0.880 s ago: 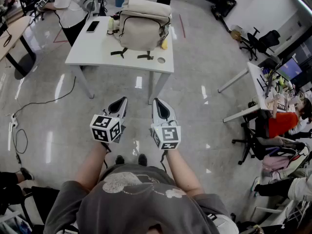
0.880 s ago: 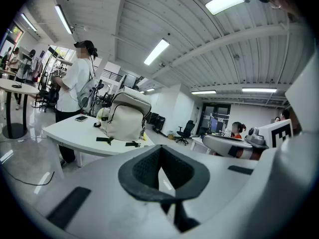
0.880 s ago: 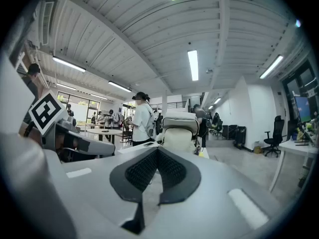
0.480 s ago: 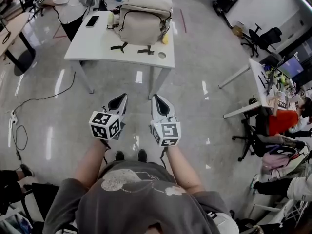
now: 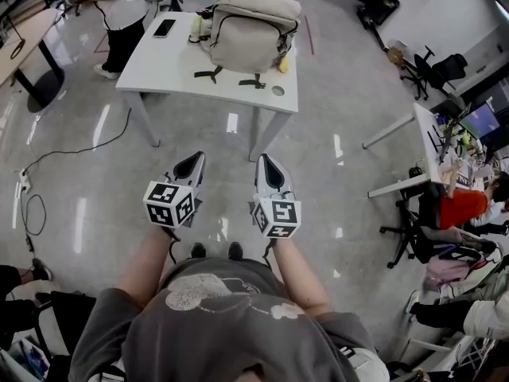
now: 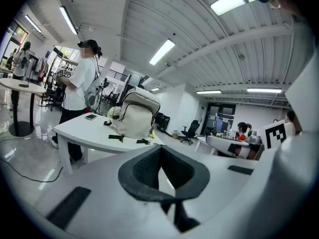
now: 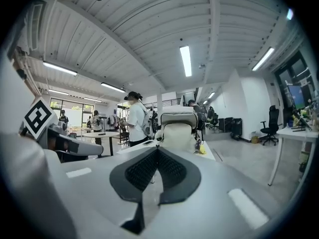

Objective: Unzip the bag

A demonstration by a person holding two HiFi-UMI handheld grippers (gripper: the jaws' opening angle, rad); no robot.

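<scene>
A beige backpack with a dark zip line stands upright on a white table ahead of me, across a stretch of floor. It also shows in the left gripper view as the backpack and in the right gripper view as the backpack. My left gripper and right gripper are held side by side in front of my body, well short of the table. Both are shut with nothing between their jaws.
A phone, a yellow object and small items lie on the table beside the bag. A person stands at its far left corner. A cable runs over the floor at left. Desks and chairs with seated people fill the right.
The table and backpack have shifted slightly right and lower in the head view. Both grippers stay shut, side by side in front of my body.
</scene>
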